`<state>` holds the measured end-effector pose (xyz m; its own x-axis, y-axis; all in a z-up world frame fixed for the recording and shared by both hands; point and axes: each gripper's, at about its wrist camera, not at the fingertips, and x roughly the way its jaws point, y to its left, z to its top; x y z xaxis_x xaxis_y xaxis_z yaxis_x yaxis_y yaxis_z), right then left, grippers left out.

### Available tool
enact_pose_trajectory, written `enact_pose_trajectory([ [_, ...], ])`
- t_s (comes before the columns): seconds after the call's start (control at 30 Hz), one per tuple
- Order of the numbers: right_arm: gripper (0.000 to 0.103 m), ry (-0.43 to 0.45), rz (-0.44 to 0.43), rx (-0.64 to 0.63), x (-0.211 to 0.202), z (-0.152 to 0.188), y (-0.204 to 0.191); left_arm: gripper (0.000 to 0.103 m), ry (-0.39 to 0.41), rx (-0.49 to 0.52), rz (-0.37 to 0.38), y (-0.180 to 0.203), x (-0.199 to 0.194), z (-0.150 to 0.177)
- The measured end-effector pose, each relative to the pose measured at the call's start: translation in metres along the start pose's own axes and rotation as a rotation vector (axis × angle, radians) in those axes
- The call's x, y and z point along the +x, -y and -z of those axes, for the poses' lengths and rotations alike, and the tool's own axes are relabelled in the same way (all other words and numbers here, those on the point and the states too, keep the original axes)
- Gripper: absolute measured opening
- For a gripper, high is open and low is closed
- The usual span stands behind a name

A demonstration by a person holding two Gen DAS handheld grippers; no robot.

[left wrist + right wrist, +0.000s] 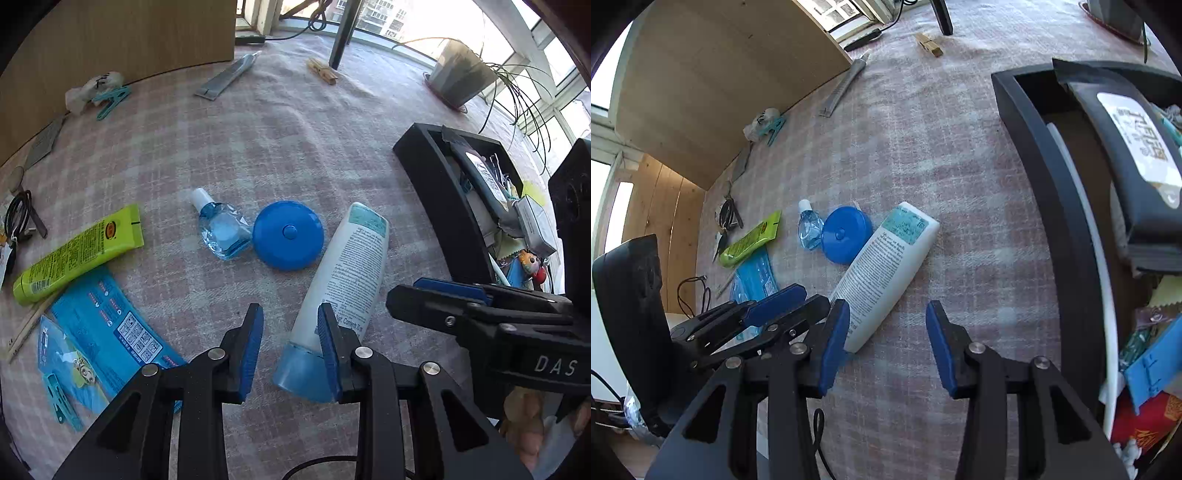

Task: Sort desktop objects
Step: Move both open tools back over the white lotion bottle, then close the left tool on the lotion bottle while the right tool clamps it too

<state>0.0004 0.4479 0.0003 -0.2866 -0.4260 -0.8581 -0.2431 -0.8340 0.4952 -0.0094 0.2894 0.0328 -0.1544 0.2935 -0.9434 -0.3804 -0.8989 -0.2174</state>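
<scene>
Clearly the white tube (pixel 347 269), lying just right of the blue round case (pixel 288 235), wants a square grip: the left gripper (pixel 290 349) and right gripper (pixel 888 349) both gape empty, so straddle it before closing toward the black tray (pixel 443 206).

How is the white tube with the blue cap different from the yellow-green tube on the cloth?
The white tube looks larger and thicker; the yellow-green tube looks slimmer. The white tube has a blue cap beside the left gripper; the yellow-green tube lies further left, apart from it, partly over a blue packet. Both lie flat on the checked cloth.
</scene>
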Motion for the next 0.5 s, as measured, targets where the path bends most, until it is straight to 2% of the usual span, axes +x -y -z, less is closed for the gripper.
enact_pose_trajectory([
  [0.33, 0.041, -0.012, -0.085, 0.118, 0.012, 0.006, 0.017, 0.028, -0.033, 0.105, 0.050, 0.009, 0.000, 0.001],
  [0.43, 0.040, -0.012, -0.078, 0.115, 0.013, 0.007, 0.016, 0.037, -0.051, 0.169, 0.052, 0.020, 0.001, 0.006],
  [0.5, 0.040, -0.014, -0.081, 0.104, 0.016, 0.007, 0.014, 0.038, -0.065, 0.167, 0.076, 0.022, 0.005, 0.005],
])
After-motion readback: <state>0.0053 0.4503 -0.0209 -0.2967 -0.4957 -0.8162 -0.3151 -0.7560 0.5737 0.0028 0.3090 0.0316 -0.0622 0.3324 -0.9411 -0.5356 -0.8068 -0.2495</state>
